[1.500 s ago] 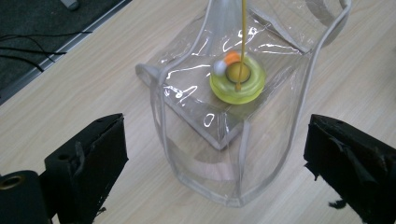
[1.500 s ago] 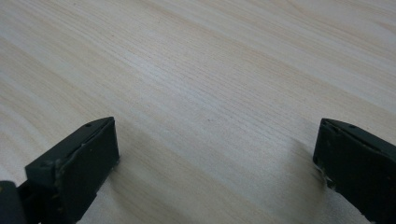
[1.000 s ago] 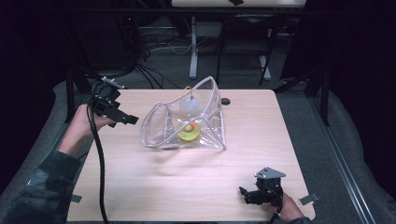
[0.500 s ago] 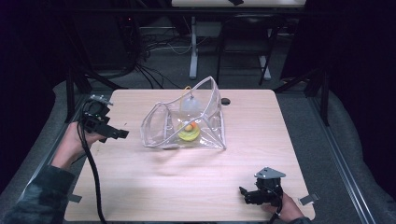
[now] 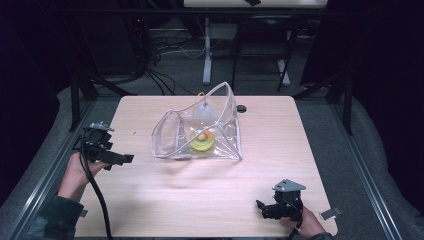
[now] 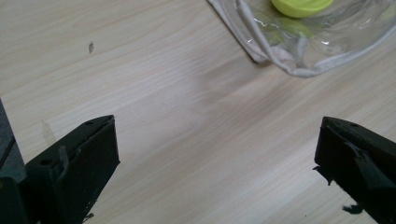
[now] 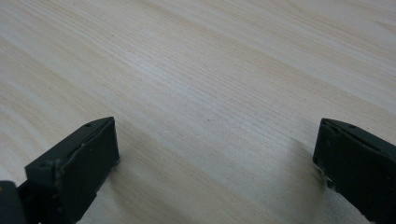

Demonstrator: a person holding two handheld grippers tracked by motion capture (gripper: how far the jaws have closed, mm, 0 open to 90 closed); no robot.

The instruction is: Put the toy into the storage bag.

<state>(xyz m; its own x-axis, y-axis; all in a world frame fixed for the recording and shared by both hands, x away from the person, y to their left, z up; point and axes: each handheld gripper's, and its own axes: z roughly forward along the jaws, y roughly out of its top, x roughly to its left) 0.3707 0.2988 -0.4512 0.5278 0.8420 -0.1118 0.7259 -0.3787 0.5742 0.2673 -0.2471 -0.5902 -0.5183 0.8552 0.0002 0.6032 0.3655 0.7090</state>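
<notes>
Clear pouch (image 5: 197,132): centre of the high view, standing open on the surface (image 5: 210,195), holding a yellow-green disc (image 5: 202,143) with a small orange piece on it.

Left gripper (image 5: 120,159): at mid-left of the frame; a second ago it was higher and closer to the pouch, so it has drawn back and down. Jaws wide apart, holding nothing. Judged: pouch released.

Right gripper (image 5: 261,207): lower right, unmoved, jaws spread, holding nothing.
</notes>
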